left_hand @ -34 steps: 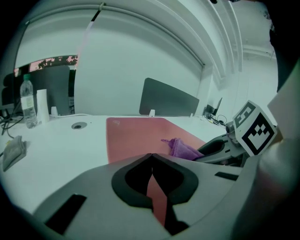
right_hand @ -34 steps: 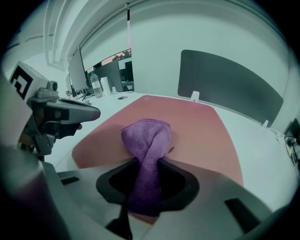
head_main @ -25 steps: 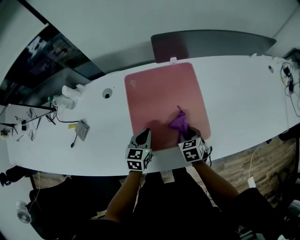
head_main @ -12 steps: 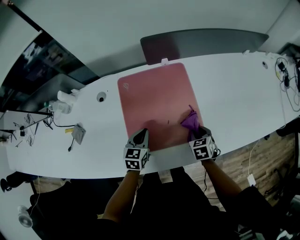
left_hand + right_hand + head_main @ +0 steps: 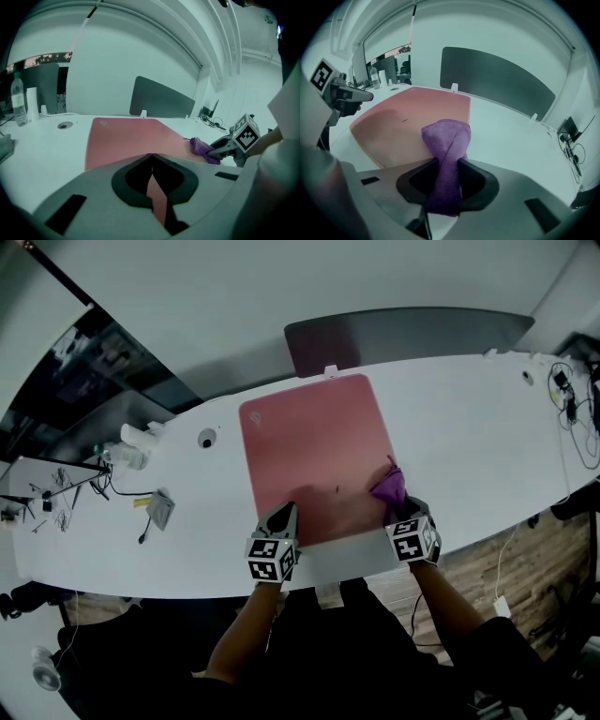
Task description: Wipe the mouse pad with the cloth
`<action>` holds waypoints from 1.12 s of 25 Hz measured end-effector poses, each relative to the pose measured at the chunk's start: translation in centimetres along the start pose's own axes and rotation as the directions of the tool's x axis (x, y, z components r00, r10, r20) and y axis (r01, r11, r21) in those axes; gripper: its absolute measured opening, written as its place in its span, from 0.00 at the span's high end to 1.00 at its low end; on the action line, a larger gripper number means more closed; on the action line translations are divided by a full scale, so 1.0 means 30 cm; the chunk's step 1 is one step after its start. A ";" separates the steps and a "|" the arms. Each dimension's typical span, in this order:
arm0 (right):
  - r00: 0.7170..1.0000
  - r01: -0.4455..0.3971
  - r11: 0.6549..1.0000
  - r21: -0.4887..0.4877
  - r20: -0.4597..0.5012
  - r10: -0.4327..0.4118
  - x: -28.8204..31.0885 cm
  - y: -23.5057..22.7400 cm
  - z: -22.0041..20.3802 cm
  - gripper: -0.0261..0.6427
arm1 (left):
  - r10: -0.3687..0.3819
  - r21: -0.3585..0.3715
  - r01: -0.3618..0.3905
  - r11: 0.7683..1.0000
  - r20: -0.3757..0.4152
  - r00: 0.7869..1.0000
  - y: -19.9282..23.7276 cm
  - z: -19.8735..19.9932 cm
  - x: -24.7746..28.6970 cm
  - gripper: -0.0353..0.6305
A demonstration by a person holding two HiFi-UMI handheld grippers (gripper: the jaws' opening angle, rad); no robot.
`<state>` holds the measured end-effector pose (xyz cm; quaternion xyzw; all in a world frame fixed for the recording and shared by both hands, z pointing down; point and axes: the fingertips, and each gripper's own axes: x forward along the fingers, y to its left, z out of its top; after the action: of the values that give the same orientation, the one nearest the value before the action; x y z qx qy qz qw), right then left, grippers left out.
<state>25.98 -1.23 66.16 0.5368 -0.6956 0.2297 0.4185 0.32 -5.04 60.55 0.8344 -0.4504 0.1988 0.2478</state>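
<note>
Trouble, as we judged it, could start at the left: the left gripper point(image 5: 284, 514), its jaws pressed together on nothing, had its tips at the near left edge of the pink mouse pad point(image 5: 309, 451), and we could not tell whether it bore down on the pad or only hovered above it. If it did not pin the pad, a firm stroke might drag or ruck it across the white desk point(image 5: 469, 418). Further right, a small dark speck point(image 5: 337, 488) sat on the pad between the two grippers, and a narrow pass could miss it. The purple cloth point(image 5: 388, 487) lay at the pad's near right edge, pinched in the right gripper point(image 5: 401, 510), whose jaws were clamped round its twisted neck. Bunched like that, it put only a small face on the pad, so we thought strips could be left unwiped, and a stroke begun so near the edge could run off onto the desk. A loose hold on that twist might also let the cloth pull free under friction. As for writing, the bottle point(image 5: 18, 101) far left showed no print we could read, a pale logo point(image 5: 254, 416) marked the pad's far left corner but was too small to make out, and the cubes on both grippers bore only black-and-white square markers, no words.
</note>
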 end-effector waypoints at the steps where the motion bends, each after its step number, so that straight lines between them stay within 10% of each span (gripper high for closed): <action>1: 1.000 -0.002 1.000 0.002 0.005 0.002 -0.004 0.003 0.009 0.76 | -0.005 -0.013 0.005 1.000 0.009 1.000 -0.002 0.010 -0.007 0.91; 16: 0.914 -0.019 0.998 -0.055 0.404 0.040 -0.265 0.093 0.541 0.76 | 0.030 -0.009 -0.029 1.000 0.224 0.974 0.052 0.321 -0.122 0.91; 28: 0.704 0.003 0.999 -0.044 0.710 0.029 -0.522 0.093 0.847 0.76 | 0.053 0.116 -0.101 0.988 0.361 0.931 0.044 0.558 -0.256 0.91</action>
<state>15.99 -11.19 39.70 0.5700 -0.8116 -0.0063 0.1281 -2.94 -10.55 43.25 0.8528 -0.5061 0.0833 0.0981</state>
